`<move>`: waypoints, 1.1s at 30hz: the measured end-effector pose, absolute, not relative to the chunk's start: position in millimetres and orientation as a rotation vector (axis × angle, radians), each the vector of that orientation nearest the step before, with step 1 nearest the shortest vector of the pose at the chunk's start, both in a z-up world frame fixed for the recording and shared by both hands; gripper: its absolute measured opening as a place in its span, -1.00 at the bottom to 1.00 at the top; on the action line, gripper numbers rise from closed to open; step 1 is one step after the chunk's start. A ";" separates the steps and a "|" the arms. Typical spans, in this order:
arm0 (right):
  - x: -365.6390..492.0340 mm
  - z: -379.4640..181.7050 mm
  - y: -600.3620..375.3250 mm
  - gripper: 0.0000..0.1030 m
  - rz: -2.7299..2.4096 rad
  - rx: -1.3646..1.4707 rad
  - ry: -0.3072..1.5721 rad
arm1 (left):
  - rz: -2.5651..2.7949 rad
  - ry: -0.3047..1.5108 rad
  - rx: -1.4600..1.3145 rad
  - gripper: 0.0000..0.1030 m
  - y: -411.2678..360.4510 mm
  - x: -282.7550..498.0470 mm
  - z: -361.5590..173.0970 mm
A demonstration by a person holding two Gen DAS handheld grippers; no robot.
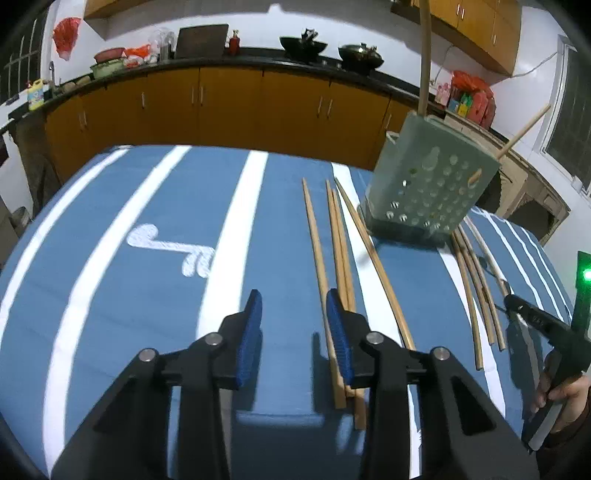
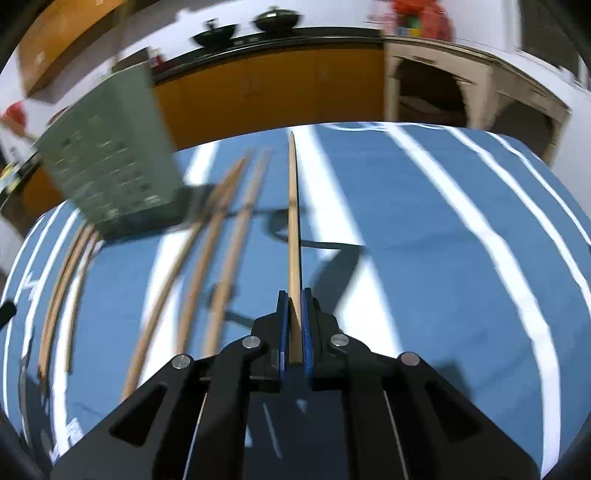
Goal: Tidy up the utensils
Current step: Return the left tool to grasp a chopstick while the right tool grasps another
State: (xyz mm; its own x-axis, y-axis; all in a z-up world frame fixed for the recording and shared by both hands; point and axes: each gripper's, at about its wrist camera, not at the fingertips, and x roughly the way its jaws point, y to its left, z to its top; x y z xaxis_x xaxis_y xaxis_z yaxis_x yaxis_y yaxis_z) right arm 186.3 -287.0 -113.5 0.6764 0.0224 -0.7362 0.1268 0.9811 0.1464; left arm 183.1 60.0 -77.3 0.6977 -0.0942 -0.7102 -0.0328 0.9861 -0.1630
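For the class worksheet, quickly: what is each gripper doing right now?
Left gripper: open, holding nothing, above the blue cloth beside loose chopsticks.
Right gripper: shut on one chopstick.

- blue tablecloth (image 1: 122, 206) with white stripes and a small white curly mark, spread over the table
- long run of orange cabinets (image 1: 229, 107) under a dark counter (image 1: 258, 61)
- two dark woks (image 1: 303, 46) side by side on the counter, a red bottle (image 1: 233, 42) just left of them
- dark board (image 1: 201, 40) leaning against the wall
- red and green basins (image 1: 109, 61) stacked near the sink end
- yellow jug (image 1: 36, 94) at the far left
- red bags (image 1: 474, 96) and colourful boxes at the right end
- upper cabinets (image 1: 476, 26) on the wall
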 end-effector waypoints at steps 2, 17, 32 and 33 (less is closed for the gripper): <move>183.7 -112.9 -298.7 -0.85 -0.082 0.228 0.828 | -0.044 0.817 -0.157 -0.48 55.8 186.7 -82.2; 179.2 -115.2 -294.4 -0.84 -0.066 0.186 0.823 | -0.106 0.893 -0.083 -0.81 29.6 205.3 -103.5; 171.8 -116.8 -302.4 -0.84 -0.061 0.218 0.820 | -0.060 0.884 -0.133 -0.83 73.5 190.3 -107.2; 172.4 -116.9 -301.5 -0.84 -0.063 0.214 0.821 | -0.061 0.884 -0.135 -0.83 74.1 189.7 -107.1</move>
State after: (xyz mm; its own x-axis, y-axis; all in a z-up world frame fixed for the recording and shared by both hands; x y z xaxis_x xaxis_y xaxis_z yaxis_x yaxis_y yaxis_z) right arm 172.4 -301.5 -116.9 0.6808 0.0267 -0.7320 0.1383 0.9767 0.1643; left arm 189.7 74.1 -107.1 0.6328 -0.1092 -0.7666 -0.0027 0.9897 -0.1432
